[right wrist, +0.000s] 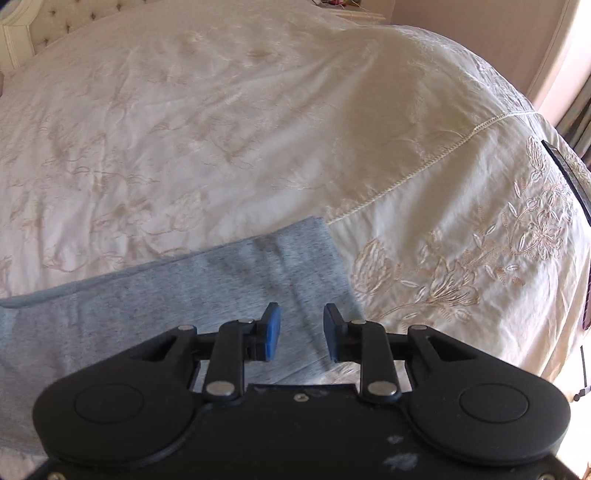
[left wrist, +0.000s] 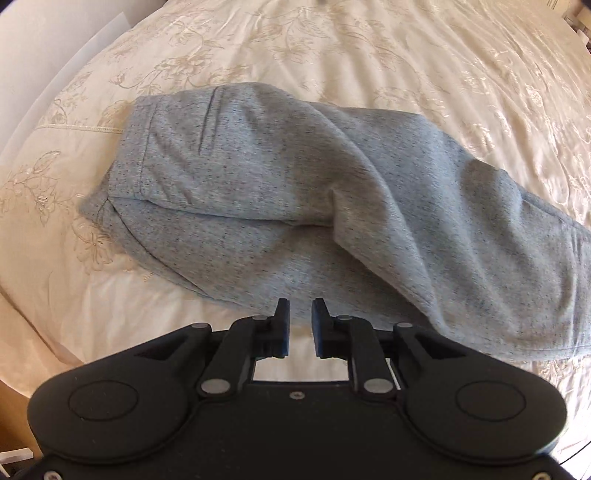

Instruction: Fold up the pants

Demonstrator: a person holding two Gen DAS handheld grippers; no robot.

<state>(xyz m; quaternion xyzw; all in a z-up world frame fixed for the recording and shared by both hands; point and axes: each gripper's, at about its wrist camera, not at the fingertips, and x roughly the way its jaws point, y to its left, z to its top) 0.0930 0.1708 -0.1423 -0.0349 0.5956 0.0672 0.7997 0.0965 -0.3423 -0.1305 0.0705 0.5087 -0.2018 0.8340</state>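
Observation:
Grey speckled sweatpants [left wrist: 295, 206] lie on the cream embroidered bedspread [left wrist: 443, 66], waistband at the left, one leg folded over the other. My left gripper [left wrist: 300, 310] is open and empty, just above the near edge of the pants. In the right wrist view a pant leg [right wrist: 184, 295] runs from the left and ends in a cuff [right wrist: 314, 266]. My right gripper [right wrist: 301, 317] is open and empty, hovering over that cuff end.
The bedspread [right wrist: 258, 129] covers the whole bed. A tufted headboard [right wrist: 33, 26] shows at the far left. A dark flat object [right wrist: 569, 173] lies near the bed's right edge. The bed edge [left wrist: 55, 81] curves at the left.

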